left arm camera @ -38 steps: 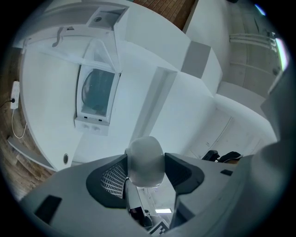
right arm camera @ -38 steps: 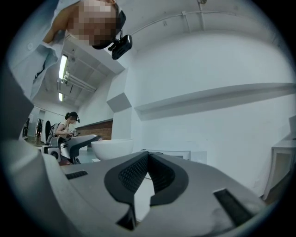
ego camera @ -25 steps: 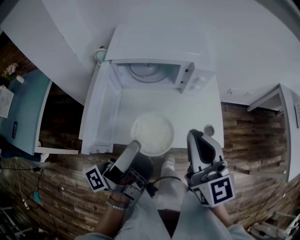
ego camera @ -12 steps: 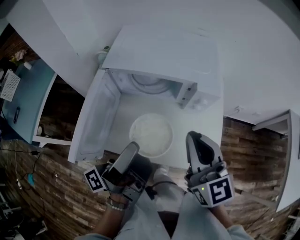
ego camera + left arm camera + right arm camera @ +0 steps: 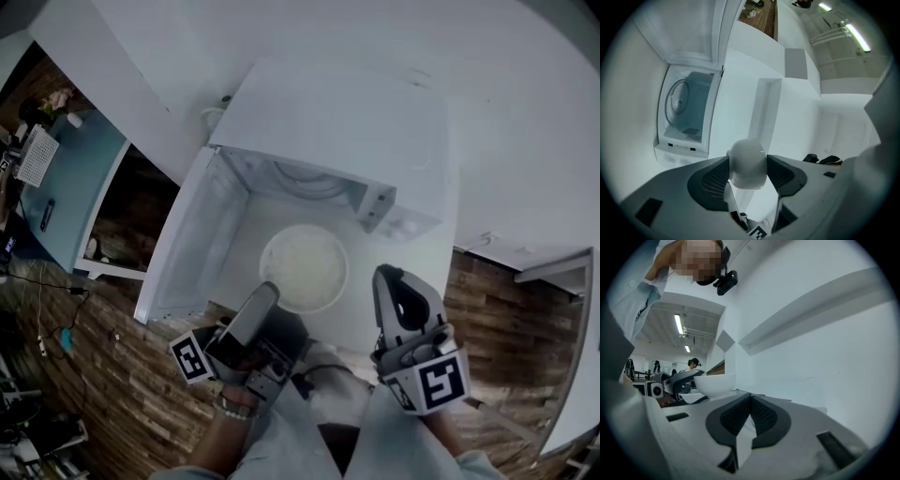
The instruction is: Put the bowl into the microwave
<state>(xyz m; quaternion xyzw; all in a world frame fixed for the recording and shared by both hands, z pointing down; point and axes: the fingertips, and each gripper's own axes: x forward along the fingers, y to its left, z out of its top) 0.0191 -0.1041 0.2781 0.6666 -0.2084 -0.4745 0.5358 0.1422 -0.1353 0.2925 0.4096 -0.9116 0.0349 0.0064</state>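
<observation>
The white bowl (image 5: 303,267) hangs in front of the open microwave (image 5: 337,122), with its near rim pinched in my left gripper (image 5: 268,292). In the left gripper view the bowl (image 5: 747,152) sits between the left gripper's (image 5: 747,161) dark pads, and the lit cavity (image 5: 686,110) with its glass turntable lies ahead to the left. My right gripper (image 5: 387,277) is shut and empty, to the right of the bowl. The right gripper view shows the right gripper (image 5: 750,400) with its pads pressed together and the bowl (image 5: 715,383) off to the left.
The microwave door (image 5: 183,239) stands swung open on the left. The white counter (image 5: 417,267) runs under the bowl and ends at its front edge near me. A blue cabinet (image 5: 70,183) stands far left on the wood floor. A white wall fills the right.
Both grippers and the bowl have moved closer to the microwave's opening. The left grip on the bowl is unchanged and the right jaws stay shut.
</observation>
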